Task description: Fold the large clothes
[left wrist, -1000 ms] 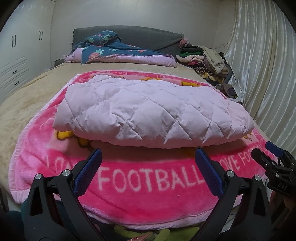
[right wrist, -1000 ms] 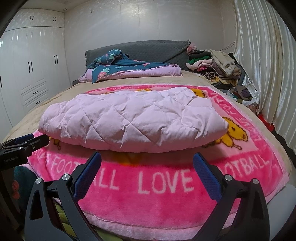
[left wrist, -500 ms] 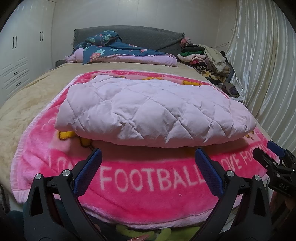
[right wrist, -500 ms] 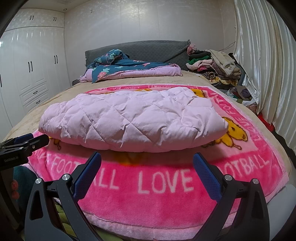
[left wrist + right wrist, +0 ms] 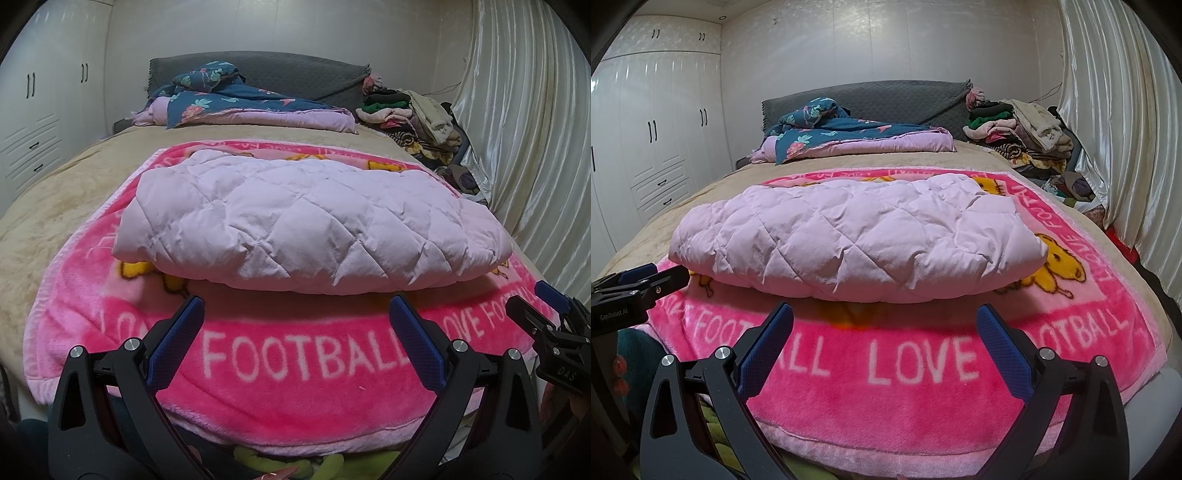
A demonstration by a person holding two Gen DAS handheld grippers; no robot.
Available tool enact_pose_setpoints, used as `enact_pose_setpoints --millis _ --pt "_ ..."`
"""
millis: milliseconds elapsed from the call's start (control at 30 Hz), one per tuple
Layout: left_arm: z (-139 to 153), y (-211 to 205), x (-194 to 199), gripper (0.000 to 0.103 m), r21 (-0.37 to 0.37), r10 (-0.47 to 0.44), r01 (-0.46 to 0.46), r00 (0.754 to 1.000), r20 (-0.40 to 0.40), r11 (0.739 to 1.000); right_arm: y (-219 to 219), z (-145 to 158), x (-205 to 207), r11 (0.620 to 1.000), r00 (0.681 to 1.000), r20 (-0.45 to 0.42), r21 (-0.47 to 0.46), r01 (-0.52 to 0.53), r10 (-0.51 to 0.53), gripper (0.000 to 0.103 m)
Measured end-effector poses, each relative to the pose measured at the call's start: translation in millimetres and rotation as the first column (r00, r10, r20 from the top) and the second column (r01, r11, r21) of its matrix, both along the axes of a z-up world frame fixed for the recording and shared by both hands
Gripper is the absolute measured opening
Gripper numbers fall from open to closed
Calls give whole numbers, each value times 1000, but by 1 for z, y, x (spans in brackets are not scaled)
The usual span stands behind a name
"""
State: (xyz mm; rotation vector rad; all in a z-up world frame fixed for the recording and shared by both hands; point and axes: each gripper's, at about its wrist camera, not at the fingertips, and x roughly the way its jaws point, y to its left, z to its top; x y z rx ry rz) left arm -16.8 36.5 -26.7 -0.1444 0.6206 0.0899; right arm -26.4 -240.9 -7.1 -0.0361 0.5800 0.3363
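Over on the left there's a white wardrobe (image 5: 653, 155) along the wall. The left gripper (image 5: 295, 325) is hovering at the foot of the bed with its blue-padded fingers spread wide apart, nothing in them, just short of the near edge of the quilted jacket. That pale pink quilted jacket (image 5: 306, 225) is folded into a fat bundle lying across the middle of a hot-pink fleece blanket (image 5: 295, 373) with "LOVE FOOTBALL" lettering, spread over a beige bedspread (image 5: 62, 192). The right gripper (image 5: 884, 325) sits just beside the left one, also gaping open and empty, over the blanket's front border. Further back a floral duvet (image 5: 849, 136) is heaped by the grey headboard (image 5: 886, 99), then a messy clothes pile (image 5: 1019, 133), and shiny white curtains (image 5: 1119, 129) on the far right.
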Motion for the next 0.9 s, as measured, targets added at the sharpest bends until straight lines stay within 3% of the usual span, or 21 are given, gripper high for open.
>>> enact_pose_setpoints --millis 900 --pt "1 3 -3 94 2 9 -9 1000 -1 1000 0 2 -1 1000 1000 3 -3 -1 1 99"
